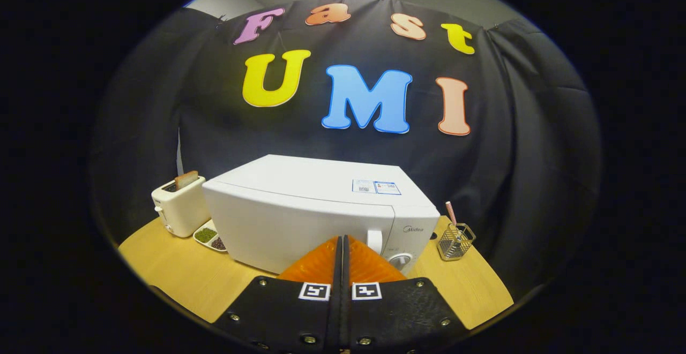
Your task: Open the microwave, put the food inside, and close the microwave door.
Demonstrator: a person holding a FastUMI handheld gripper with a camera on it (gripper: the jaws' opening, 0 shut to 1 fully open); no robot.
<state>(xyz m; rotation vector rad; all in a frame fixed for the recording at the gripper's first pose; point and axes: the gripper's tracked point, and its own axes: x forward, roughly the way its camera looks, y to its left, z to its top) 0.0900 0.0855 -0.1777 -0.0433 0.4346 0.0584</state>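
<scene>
Hand-held gripper [343,244] closed, fingers pressed flat together with nothing between them, tips raised in front of the microwave [316,209]. White microwave just beyond the fingertips, standing on the wooden surface [177,276], door shut. Door handle [375,240] a little right of the fingertips, control dial [401,260] lower and further right, partly hidden behind the right finger. Whether the tips touch the door: cannot tell. Cream toaster [179,208] left of the microwave, close beside it, a slice of toast [186,179] upright in its slot. Small divided dish [210,236] with green and dark contents on the surface between toaster and microwave front. Wire holder [454,241] with a striped straw [450,213] to the right of the microwave, apart from it.
</scene>
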